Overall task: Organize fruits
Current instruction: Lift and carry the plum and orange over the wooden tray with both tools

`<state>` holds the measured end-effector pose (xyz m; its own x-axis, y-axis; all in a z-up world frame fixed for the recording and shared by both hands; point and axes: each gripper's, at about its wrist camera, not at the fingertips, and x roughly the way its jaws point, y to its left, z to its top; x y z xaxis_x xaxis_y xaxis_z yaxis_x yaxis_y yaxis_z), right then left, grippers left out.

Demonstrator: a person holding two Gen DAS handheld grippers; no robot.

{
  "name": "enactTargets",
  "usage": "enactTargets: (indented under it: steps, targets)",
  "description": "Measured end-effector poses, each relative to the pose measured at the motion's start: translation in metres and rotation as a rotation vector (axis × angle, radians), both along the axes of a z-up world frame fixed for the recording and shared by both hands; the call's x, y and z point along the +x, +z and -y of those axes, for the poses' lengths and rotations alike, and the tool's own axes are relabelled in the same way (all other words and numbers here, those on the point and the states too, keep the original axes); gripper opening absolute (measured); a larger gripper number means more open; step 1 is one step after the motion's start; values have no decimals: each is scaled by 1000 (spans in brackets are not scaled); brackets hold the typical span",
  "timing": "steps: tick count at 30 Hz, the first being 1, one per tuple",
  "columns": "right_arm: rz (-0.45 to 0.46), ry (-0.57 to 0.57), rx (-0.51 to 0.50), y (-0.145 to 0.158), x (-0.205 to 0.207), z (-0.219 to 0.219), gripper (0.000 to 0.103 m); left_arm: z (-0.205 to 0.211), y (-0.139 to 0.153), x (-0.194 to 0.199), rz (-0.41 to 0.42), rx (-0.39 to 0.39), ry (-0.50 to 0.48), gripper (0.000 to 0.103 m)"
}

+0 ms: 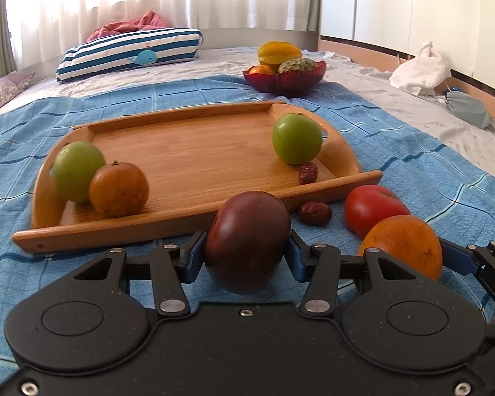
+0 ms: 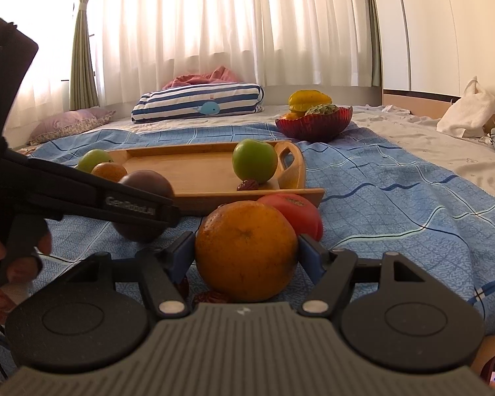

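Observation:
My left gripper (image 1: 246, 254) is shut on a dark purple fruit (image 1: 247, 237), held just above the blue blanket in front of the wooden tray (image 1: 188, 151). My right gripper (image 2: 246, 257) is shut on an orange (image 2: 246, 250), which also shows in the left wrist view (image 1: 404, 244). The tray holds two green apples (image 1: 77, 175) (image 1: 297, 138), a brown-orange fruit (image 1: 118, 188) and a red date (image 1: 308, 174). A red tomato (image 1: 373, 206) and another date (image 1: 314, 213) lie on the blanket by the tray's near right corner.
A red glass bowl (image 1: 282, 81) with a starfruit and other fruit stands behind the tray. A striped whale pillow (image 1: 128, 54) lies at the back left. A white cloth (image 1: 422, 69) and a grey pouch (image 1: 468, 109) lie at the right edge of the bed.

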<state>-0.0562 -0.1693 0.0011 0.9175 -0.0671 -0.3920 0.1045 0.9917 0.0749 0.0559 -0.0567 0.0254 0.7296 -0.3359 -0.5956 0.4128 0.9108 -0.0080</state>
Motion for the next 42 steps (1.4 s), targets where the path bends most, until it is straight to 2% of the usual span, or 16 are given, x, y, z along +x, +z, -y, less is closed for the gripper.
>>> enactTargets:
  steps: [3,8,14,24,29,34,42]
  targets:
    - [0,-2,1,0,0,0,69,-9,2,-2,12,-5,18,48]
    - [0,-1,5,1,1,1,68,-22,7,-5,25,-17,38,48]
    - [0,-12,82,6,-1,11,67,-35,14,-8,42,-30,60,48]
    - [66,-3,124,36,-4,25,67,-60,39,-5,90,-59,92,48]
    - [95,10,128,56,13,35,67,-78,56,8,112,-73,120,48]
    - [113,27,187,72,40,49,67,-93,71,26,134,-82,157,48]
    - [115,57,219,91,88,62,67,-103,83,54,136,-106,188,48]
